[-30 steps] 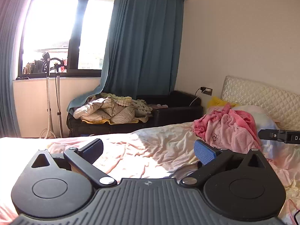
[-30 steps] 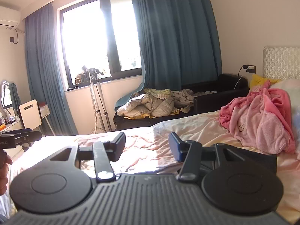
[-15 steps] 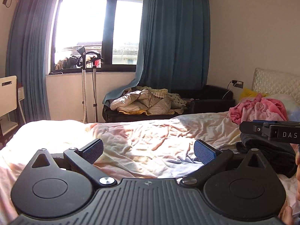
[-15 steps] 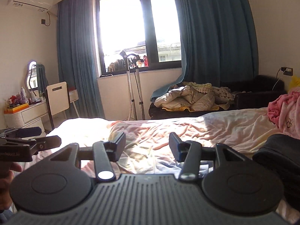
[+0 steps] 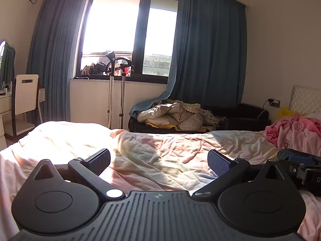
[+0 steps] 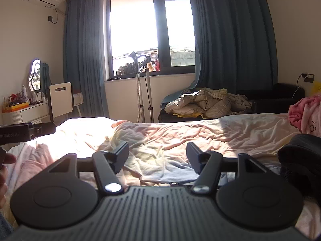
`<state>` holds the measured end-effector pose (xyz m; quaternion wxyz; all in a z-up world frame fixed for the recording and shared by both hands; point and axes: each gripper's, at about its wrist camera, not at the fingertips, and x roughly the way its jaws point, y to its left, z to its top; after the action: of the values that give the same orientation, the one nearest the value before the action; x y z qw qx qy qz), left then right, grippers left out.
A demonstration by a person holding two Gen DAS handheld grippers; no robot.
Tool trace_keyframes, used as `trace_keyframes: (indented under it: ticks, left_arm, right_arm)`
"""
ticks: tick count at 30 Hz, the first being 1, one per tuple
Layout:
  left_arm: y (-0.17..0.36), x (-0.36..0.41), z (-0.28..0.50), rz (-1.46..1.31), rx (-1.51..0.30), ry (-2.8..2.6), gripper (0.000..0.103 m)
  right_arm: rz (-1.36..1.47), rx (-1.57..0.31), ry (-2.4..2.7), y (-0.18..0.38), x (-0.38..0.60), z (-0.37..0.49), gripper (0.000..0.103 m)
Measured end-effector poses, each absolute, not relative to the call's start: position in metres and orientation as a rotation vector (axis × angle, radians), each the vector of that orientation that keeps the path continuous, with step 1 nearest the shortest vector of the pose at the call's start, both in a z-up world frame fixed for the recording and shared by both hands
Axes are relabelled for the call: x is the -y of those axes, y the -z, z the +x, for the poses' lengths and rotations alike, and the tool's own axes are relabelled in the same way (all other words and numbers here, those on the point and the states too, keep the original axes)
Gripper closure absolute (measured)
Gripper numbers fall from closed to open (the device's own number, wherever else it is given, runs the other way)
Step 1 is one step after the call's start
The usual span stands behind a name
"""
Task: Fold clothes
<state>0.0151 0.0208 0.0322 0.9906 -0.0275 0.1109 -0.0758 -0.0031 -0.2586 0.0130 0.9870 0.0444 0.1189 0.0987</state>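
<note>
My left gripper [image 5: 158, 161] is open and empty, held low over the rumpled pink and cream bed sheet [image 5: 160, 150]. My right gripper [image 6: 157, 155] is open and empty over the same sheet [image 6: 170, 136]. A pink garment [image 5: 295, 130] lies heaped at the right near the headboard, also showing in the right wrist view [image 6: 307, 114]. A dark folded garment [image 6: 301, 152] lies on the bed at the right. The right gripper's body [image 5: 307, 170] shows at the right edge of the left wrist view, over that dark garment.
A black sofa [image 5: 246, 112] piled with a beige quilt [image 5: 172, 114] stands beyond the bed under blue curtains. A garment steamer pole [image 5: 111, 88] stands by the window. A white chair [image 5: 25, 94] and dressing table [image 6: 26, 110] stand at the left.
Both grippers have swung left, away from the pink garment toward the window side of the bed. The dark garment came into view at the right. Both stay open.
</note>
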Motion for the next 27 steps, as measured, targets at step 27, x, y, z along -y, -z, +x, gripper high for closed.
trace_keyframes:
  ticks: [27]
  left_arm:
    - [-0.017,-0.003,0.024,-0.017,-0.225,0.093,0.0]
  right_arm:
    - [0.034,-0.229,-0.149,0.009,0.253,0.003,0.0]
